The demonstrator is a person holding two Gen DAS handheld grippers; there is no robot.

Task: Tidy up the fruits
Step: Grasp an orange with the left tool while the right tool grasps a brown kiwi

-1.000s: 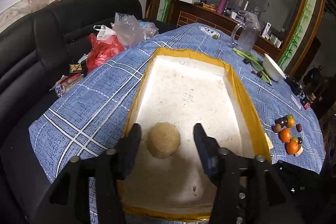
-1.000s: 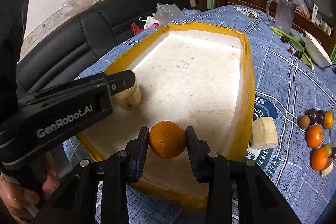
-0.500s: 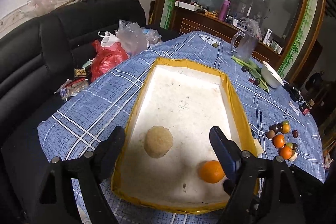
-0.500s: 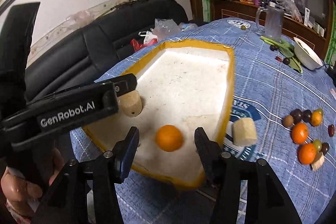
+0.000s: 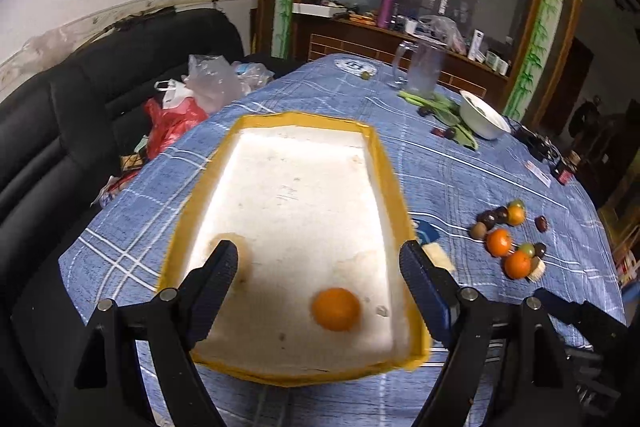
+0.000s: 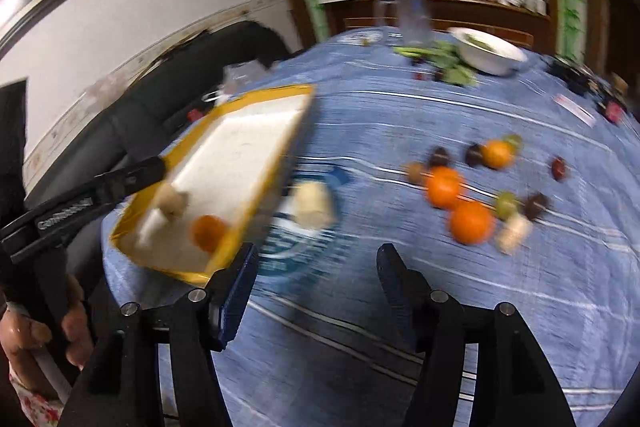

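Observation:
A white foam tray with a yellow rim (image 5: 384, 163) (image 6: 256, 95) lies on the blue checked tablecloth. An orange (image 5: 336, 309) (image 6: 209, 233) rests in its near right corner. A tan round fruit (image 6: 172, 203) lies in the near left, mostly hidden behind my left finger in the left wrist view. My left gripper (image 5: 318, 283) is open and empty above the tray's near end. My right gripper (image 6: 314, 281) is open and empty over bare cloth right of the tray. Loose oranges (image 5: 498, 241) (image 6: 472, 223) and small dark fruits (image 6: 440, 157) lie on the cloth. A pale chunk (image 6: 314, 205) lies beside the tray.
A white bowl (image 5: 482, 115) (image 6: 488, 51), green vegetables (image 5: 436, 105) and a glass jug (image 5: 424, 69) stand at the far end. Plastic bags (image 5: 188, 99) lie on the black sofa at left. The right wrist view is motion-blurred.
My right gripper let go of the orange in the tray, then swung right toward the loose fruit. My left gripper opened wider and drew back from the tan fruit.

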